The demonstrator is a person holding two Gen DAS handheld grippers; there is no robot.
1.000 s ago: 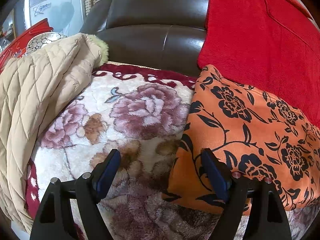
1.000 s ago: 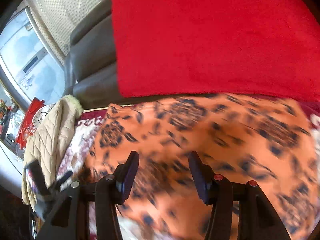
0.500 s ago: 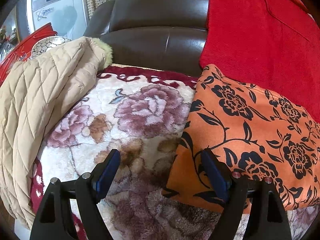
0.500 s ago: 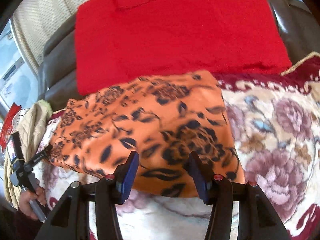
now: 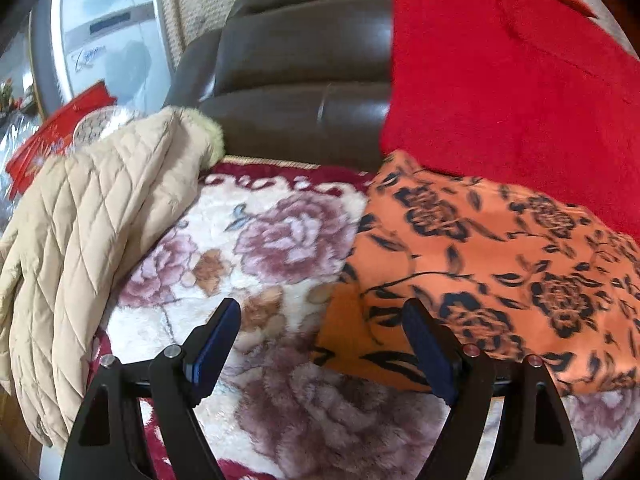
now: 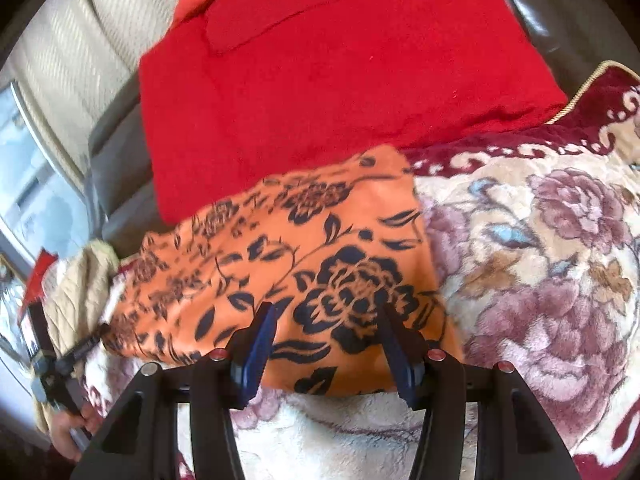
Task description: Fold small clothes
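Observation:
An orange cloth with black flowers (image 5: 480,264) lies flat on a plush floral blanket (image 5: 260,240) over the sofa seat. My left gripper (image 5: 320,312) hovers open above the cloth's near left corner, with the corner below the gap and untouched. In the right wrist view the same orange cloth (image 6: 312,248) fills the middle. My right gripper (image 6: 326,314) hangs over its near edge toward the right side, jaws partly apart and pressing on nothing. The left gripper (image 6: 94,338) also shows at the cloth's far left end, with a hand (image 6: 68,432) on its handle.
A red blanket (image 5: 500,80) drapes the dark leather sofa back (image 5: 304,80) behind the cloth. A beige quilted jacket (image 5: 88,240) lies heaped on the left of the seat. Bare floral blanket (image 6: 540,260) stretches to the right of the cloth.
The right gripper has swept right along the cloth to its right near part, bringing the floral blanket into view. The left gripper has drawn back and up a little. Both openings look unchanged.

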